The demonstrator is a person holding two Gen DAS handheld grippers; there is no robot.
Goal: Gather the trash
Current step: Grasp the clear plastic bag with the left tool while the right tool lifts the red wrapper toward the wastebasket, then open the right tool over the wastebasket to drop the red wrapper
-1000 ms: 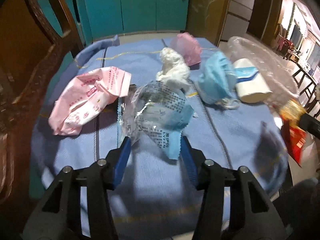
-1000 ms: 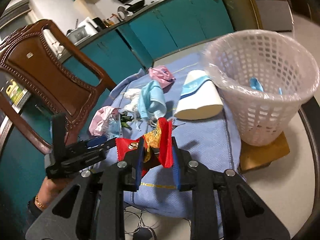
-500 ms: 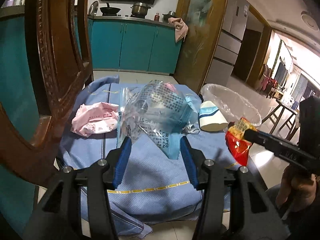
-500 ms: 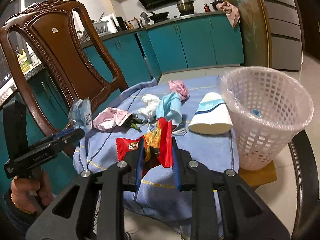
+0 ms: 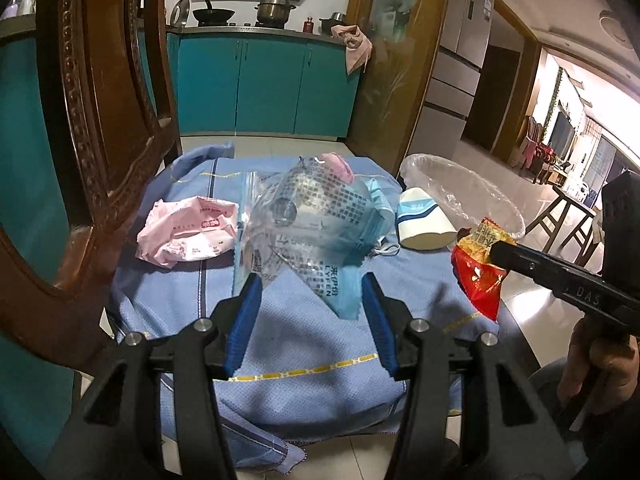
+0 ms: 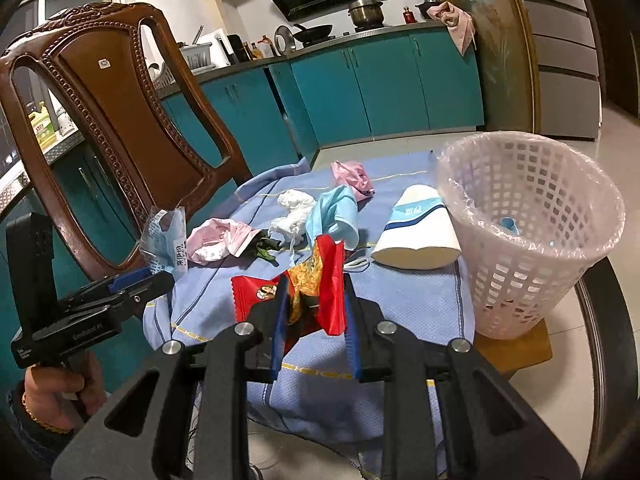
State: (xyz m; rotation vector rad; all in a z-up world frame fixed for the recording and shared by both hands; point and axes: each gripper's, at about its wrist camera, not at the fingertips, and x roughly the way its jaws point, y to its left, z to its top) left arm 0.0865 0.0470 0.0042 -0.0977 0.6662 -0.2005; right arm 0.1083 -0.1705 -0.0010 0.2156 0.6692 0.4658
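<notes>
My left gripper is shut on a clear plastic mask wrapper and holds it up above the near edge of the blue-clothed table; it also shows in the right wrist view. My right gripper is shut on a red snack wrapper, seen too in the left wrist view. A white lined trash basket stands at the table's right. On the cloth lie a pink wrapper, white tissue, blue mask, pink mask and paper cup.
A carved wooden chair stands at the table's left, close to my left gripper. Teal kitchen cabinets line the back wall. The basket sits on a wooden block beside the table.
Both grippers have lifted and pulled back from the table with their wrappers. The left one rose from the cloth to beside the chair back.
</notes>
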